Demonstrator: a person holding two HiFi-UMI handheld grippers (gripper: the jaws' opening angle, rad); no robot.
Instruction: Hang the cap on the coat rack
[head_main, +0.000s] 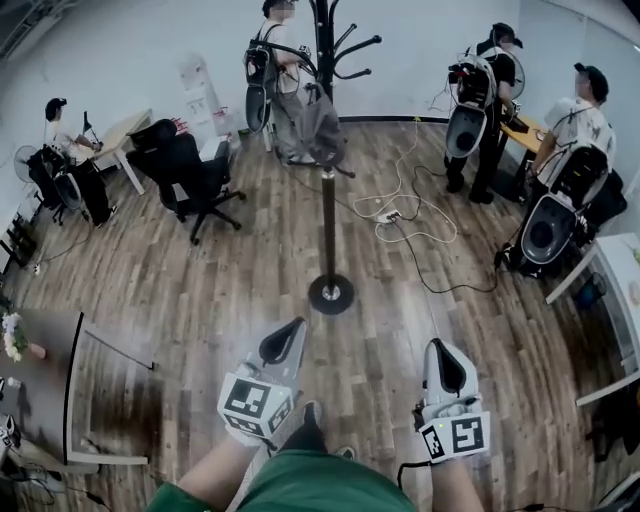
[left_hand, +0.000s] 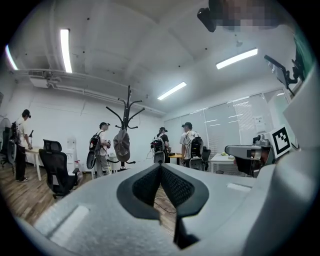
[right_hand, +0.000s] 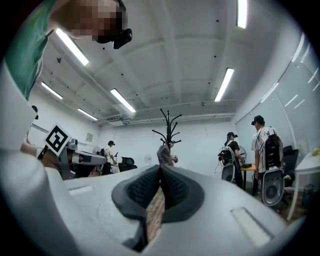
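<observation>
A grey cap (head_main: 308, 125) hangs from a hook of the black coat rack (head_main: 329, 215), which stands on a round base in the middle of the wooden floor. Both grippers are held low and near me, well short of the rack. My left gripper (head_main: 283, 345) is shut with nothing between its pads. My right gripper (head_main: 445, 368) is shut and empty too. In the left gripper view the cap (left_hand: 121, 144) hangs on the rack (left_hand: 128, 117) far beyond the closed gripper (left_hand: 160, 167). The right gripper view shows the cap (right_hand: 163, 154) on the rack (right_hand: 170, 125) past its own gripper (right_hand: 160, 170).
White cables (head_main: 405, 215) trail across the floor right of the rack. A black office chair (head_main: 195, 175) stands at the left. Several people with equipment stand around the room, one (head_main: 275, 60) just behind the rack. Desks sit at the left (head_main: 45, 375) and right (head_main: 620, 280) edges.
</observation>
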